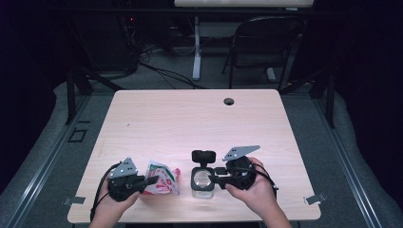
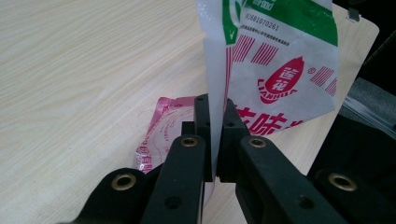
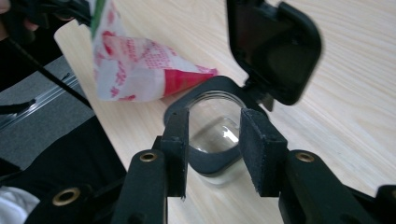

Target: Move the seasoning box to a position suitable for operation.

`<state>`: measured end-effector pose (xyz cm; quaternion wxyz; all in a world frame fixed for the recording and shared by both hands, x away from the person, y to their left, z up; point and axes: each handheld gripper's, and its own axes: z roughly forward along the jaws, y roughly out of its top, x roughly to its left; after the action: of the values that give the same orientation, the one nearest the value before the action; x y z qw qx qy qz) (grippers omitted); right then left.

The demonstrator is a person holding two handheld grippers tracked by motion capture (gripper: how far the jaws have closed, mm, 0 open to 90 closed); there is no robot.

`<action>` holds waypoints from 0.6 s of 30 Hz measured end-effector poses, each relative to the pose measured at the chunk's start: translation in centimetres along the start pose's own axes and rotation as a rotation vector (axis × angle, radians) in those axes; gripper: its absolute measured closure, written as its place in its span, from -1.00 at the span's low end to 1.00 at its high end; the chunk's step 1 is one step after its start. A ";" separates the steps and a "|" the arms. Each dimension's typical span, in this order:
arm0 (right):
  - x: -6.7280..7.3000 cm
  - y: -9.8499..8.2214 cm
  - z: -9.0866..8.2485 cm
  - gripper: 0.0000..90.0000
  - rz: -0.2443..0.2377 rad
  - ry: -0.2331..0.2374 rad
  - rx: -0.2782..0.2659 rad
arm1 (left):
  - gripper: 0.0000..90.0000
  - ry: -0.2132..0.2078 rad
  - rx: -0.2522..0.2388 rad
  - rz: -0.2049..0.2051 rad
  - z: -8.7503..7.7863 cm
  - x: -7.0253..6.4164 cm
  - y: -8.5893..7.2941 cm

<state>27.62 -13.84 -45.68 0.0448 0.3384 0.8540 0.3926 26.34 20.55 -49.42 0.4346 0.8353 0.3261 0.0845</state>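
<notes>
A white snack packet (image 1: 162,179) with red and green print stands near the table's front edge. My left gripper (image 1: 151,179) is shut on its edge, and the left gripper view shows both pads (image 2: 201,116) pinching the thin film of the packet (image 2: 280,60). A pink-red piece of wrapping (image 2: 161,123) lies on the wood below it; I cannot tell whether it belongs to the same packet. To the right stands a clear jar (image 1: 203,180) with its black flip lid (image 1: 203,156) swung up. My right gripper (image 3: 215,126) is open, its pads flanking the near side of the jar (image 3: 212,116).
The pale wooden table (image 1: 190,118) has a cable hole (image 1: 229,101) at its far edge. Beyond it stand a folding chair (image 1: 266,42) and a white desk leg (image 1: 196,47). Both hands work close to the front edge.
</notes>
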 end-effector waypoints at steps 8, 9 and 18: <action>1.2 0.7 1.2 0.42 -0.033 0.066 0.025 | 1.00 0.002 0.000 0.005 0.0 0.0 -0.1; 1.3 0.8 1.4 0.43 -0.036 0.067 0.029 | 1.00 0.002 -0.002 0.003 0.0 0.0 -0.1; 1.4 1.6 2.3 0.42 -0.031 0.089 -0.015 | 1.00 -0.001 -0.003 0.005 0.1 -0.1 -0.1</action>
<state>28.20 -10.77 -45.89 0.0154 0.3072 0.8573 0.4128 26.28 20.47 -49.54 0.4358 0.8355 0.3235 0.0855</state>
